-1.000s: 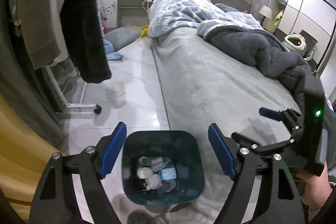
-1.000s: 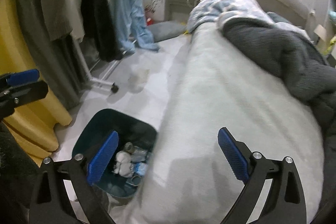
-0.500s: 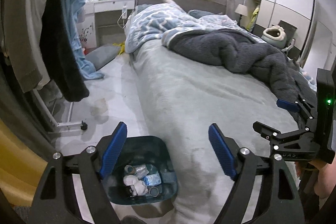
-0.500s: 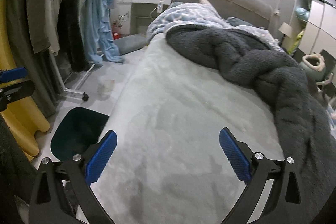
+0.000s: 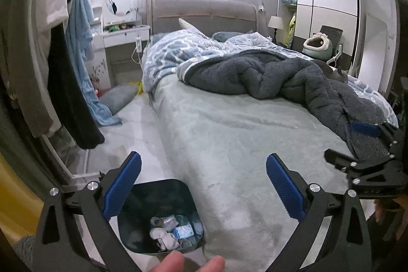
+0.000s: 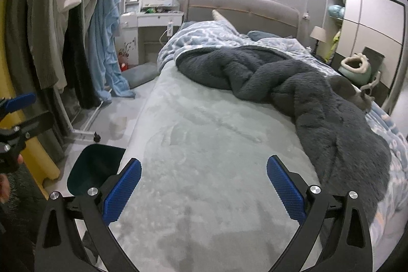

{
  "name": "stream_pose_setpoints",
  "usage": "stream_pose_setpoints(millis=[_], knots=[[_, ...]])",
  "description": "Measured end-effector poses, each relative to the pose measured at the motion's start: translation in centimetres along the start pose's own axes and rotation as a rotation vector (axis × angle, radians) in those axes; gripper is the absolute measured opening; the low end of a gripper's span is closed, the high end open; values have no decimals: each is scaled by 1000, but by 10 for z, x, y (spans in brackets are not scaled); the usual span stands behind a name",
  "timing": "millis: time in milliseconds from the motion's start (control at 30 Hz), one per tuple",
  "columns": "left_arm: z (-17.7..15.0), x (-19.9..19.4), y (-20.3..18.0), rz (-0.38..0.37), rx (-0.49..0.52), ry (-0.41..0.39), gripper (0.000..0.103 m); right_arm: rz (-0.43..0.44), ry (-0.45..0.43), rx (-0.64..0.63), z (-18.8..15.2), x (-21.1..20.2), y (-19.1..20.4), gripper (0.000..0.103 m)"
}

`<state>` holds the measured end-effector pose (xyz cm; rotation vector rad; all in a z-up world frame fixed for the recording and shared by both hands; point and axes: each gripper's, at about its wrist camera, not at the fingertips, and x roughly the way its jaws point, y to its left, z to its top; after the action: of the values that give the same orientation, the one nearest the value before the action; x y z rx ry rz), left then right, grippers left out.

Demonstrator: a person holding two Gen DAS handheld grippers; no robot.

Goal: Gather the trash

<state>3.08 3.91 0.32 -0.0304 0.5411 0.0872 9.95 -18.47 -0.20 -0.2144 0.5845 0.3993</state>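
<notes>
Trash (image 5: 170,230), a heap of crumpled white tissues and small pale-blue packets, lies at the bottom of the dark teal square plastic bin (image 5: 163,191). The bin stands on the floor, against the side of the bed with the pale grey-green plush cover (image 5: 229,134). The left gripper (image 5: 202,186) has just been opening; its blue pads now stand wide with nothing between them. The right gripper (image 6: 204,189) is above the bed cover, jaws wide and empty.

Plush matt sheet (image 6: 204,144) on the bed, fleecy grey blanket (image 6: 293,83) (thick pile), smooth dark plastic bin (image 5: 163,198)
</notes>
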Motion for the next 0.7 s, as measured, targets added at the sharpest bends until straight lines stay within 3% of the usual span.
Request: stream_pose_setpoints(millis=[300,700], knots=[[-12,-16,-12,0,7,-18,100,-34,-24,104,-18,-17,-23,100],[-21,-2,-21,15,13,38,100,16,-12,80,-17,1,-16,100]])
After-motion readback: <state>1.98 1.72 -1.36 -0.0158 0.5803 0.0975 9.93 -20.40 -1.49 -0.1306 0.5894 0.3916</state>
